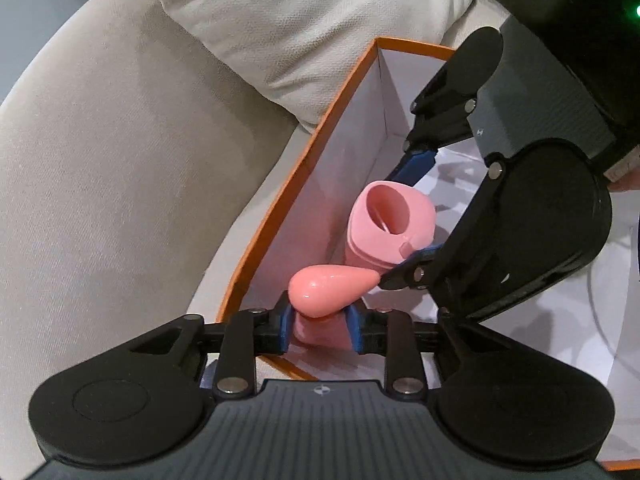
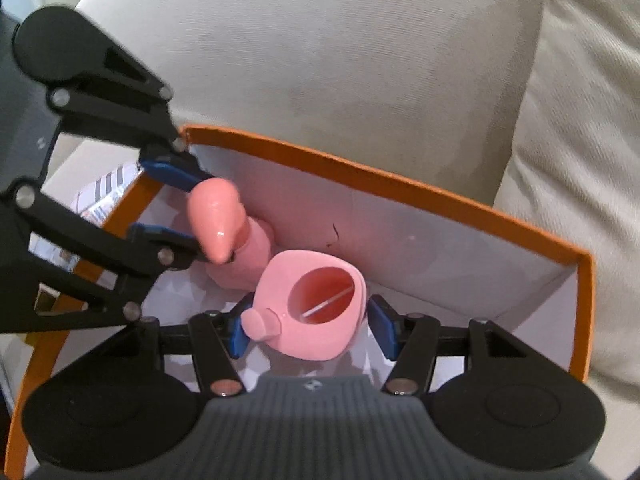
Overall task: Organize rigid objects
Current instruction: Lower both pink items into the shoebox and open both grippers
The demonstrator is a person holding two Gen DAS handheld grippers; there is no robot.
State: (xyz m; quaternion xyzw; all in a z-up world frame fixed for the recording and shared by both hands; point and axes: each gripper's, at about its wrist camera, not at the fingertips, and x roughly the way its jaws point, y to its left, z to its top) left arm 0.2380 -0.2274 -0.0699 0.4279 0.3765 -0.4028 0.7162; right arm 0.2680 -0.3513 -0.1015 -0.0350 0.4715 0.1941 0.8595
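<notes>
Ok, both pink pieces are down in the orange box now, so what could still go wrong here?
1. The left gripper has blue fingers close beside the teardrop piece; pulling out may drag or tip it.
2. The right gripper brackets the hollow pink piece, which nearly touches the teardrop piece, so they may knock together.
3. Both grippers crowd one corner of the box and could collide.

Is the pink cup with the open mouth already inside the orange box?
Inside. The pink cup sits below the orange box rim, white inner walls around it, between the right tongs.
</notes>
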